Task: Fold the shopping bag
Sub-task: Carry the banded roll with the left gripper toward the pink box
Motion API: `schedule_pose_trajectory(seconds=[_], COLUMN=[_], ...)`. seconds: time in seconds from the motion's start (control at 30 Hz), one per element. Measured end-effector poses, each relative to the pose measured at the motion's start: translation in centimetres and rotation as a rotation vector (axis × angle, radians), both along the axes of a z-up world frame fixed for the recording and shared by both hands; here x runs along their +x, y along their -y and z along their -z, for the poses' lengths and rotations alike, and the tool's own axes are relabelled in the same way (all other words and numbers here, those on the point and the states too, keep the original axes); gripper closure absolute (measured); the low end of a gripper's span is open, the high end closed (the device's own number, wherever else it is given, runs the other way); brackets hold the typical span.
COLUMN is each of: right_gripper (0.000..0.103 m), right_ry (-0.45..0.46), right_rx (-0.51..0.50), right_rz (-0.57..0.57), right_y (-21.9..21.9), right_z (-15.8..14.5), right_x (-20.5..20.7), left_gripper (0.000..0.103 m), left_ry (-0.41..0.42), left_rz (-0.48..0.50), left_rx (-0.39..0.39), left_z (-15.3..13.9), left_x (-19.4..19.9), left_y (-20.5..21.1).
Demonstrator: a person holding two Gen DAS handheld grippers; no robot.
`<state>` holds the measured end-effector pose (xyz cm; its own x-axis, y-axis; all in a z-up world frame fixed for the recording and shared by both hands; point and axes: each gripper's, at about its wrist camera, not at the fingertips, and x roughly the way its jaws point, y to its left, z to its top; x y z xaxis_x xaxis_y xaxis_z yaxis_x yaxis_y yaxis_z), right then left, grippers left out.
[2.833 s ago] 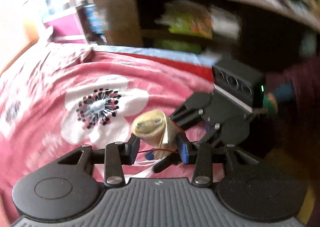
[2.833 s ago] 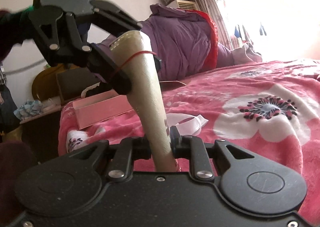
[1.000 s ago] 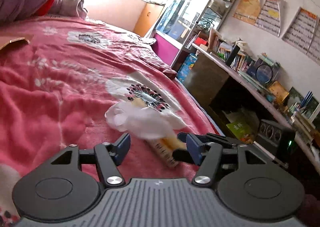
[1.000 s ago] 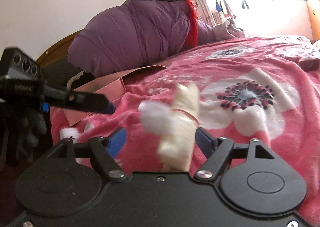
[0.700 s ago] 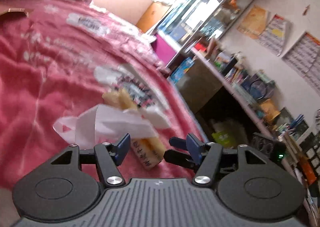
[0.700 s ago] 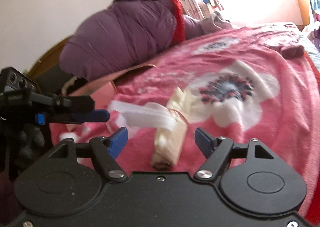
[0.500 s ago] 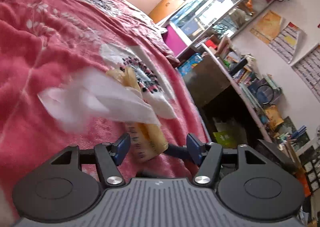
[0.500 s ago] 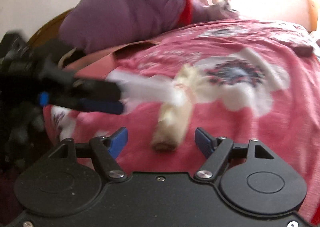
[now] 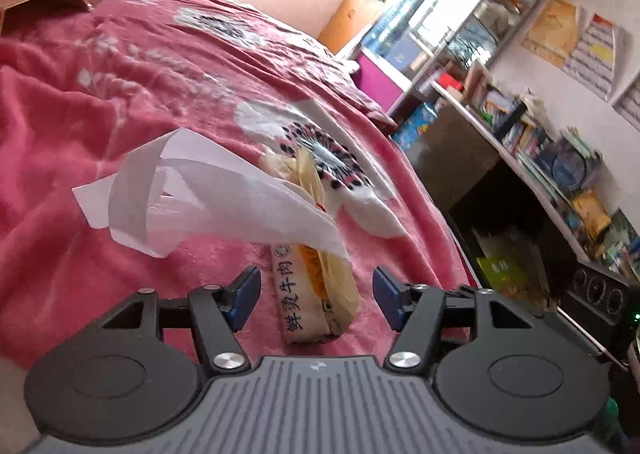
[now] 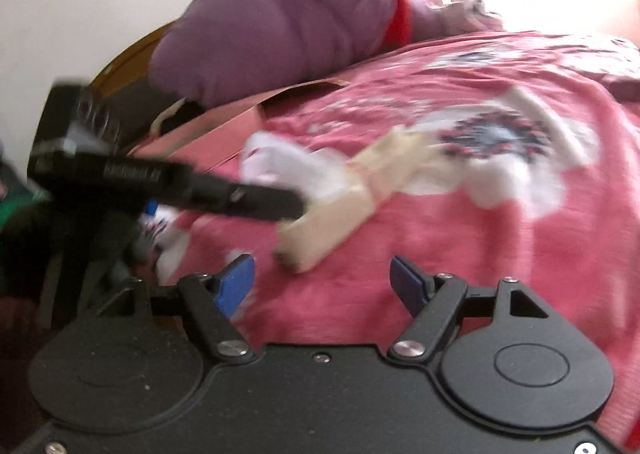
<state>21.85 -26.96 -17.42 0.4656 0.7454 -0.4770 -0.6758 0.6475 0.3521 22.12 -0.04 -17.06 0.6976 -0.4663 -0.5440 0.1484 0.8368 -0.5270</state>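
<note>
While the rolled shopping bag (image 9: 316, 286) lies on the pink bed (image 9: 80, 125), both the left gripper (image 9: 316, 294) and right gripper (image 10: 322, 280) hover with jaws wide, holding nothing.

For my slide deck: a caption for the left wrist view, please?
Rolled shopping bag lying on the pink floral blanket between the open left gripper jaws.

Blue Chinese characters, reading roughly 鲜兔牛肉, run along the white side of the rolled bag (image 9: 310, 296) on the pink blanket (image 9: 80, 125). Print on the wall posters (image 9: 596, 53) is too small to read.
</note>
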Motion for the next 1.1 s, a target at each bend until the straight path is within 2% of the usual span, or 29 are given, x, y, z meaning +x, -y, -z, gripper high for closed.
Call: schedule_pose_trajectory(seconds=[0.13, 0.2, 0.23, 0.27, 0.3, 0.37, 0.53, 0.57, 0.6, 0.67, 0.73, 0.8, 0.93, 1.1], right_gripper=[0.024, 0.024, 0.023, 0.023, 0.023, 0.023, 0.023, 0.023, 0.023, 0.022, 0.022, 0.022, 0.022, 0.021], right_ry=[-0.012, -0.017, -0.018, -0.019, -0.018, -0.011, 0.007, 0.010, 0.009, 0.009, 0.013, 0.017, 0.017, -0.010], right_rx=[0.028, 0.048, 0.047, 0.041, 0.034, 0.026, 0.041, 0.048, 0.055, 0.066, 0.070, 0.068, 0.085, 0.143], right_rz=[0.081, 0.104, 0.111, 0.116, 0.119, 0.120, 0.170, 0.188, 0.203, 0.226, 0.236, 0.244, 0.266, 0.316], right_y=[1.2, 1.4, 1.3, 1.2, 1.2, 1.0, 1.5, 1.7, 1.9, 2.1, 2.1, 2.2, 2.4, 2.3], right_z=[-0.1, -0.1, 0.0, 0.0, -0.1, -0.4, -1.2, -1.4, -1.5, -1.6, -1.7, -1.8, -2.0, -2.2], right_x=[0.4, 0.5, 0.6, 0.7, 0.5, 0.3, 0.5, 0.6, 0.7, 0.8, 0.9, 0.8, 1.0, 1.7], left_gripper=[0.042, 0.044, 0.047, 0.060, 0.068, 0.071, 0.073, 0.072, 0.061, 0.059, 0.071, 0.074, 0.074, 0.074], left_ry=[-0.004, 0.012, 0.023, 0.026, 0.029, 0.035, 0.027, 0.014, 0.002, -0.018, -0.007, 0.004, 0.025, 0.033], left_rz=[-0.018, -0.019, -0.018, -0.018, -0.017, -0.016, -0.001, -0.005, -0.010, -0.017, -0.008, 0.002, 0.020, 0.008], left_rx=[-0.031, -0.016, -0.001, 0.008, 0.017, 0.036, 0.108, 0.091, 0.074, 0.043, 0.034, 0.024, 0.004, -0.026], left_z=[0.6, 0.7, 0.7, 0.7, 0.7, 0.7, 0.6, 0.9, 1.2, 1.7, 1.4, 1.0, 0.4, -1.4], left_x=[0.5, 0.9, 1.1, 1.2, 1.3, 1.5, 1.5, 1.7, 1.9, 2.2, 1.8, 1.3, 0.4, -1.0], left_y=[0.4, 1.0, 1.2, 1.3, 1.4, 1.5, 1.8, 1.9, 2.0, 2.2, 2.0, 1.7, 1.2, -1.5])
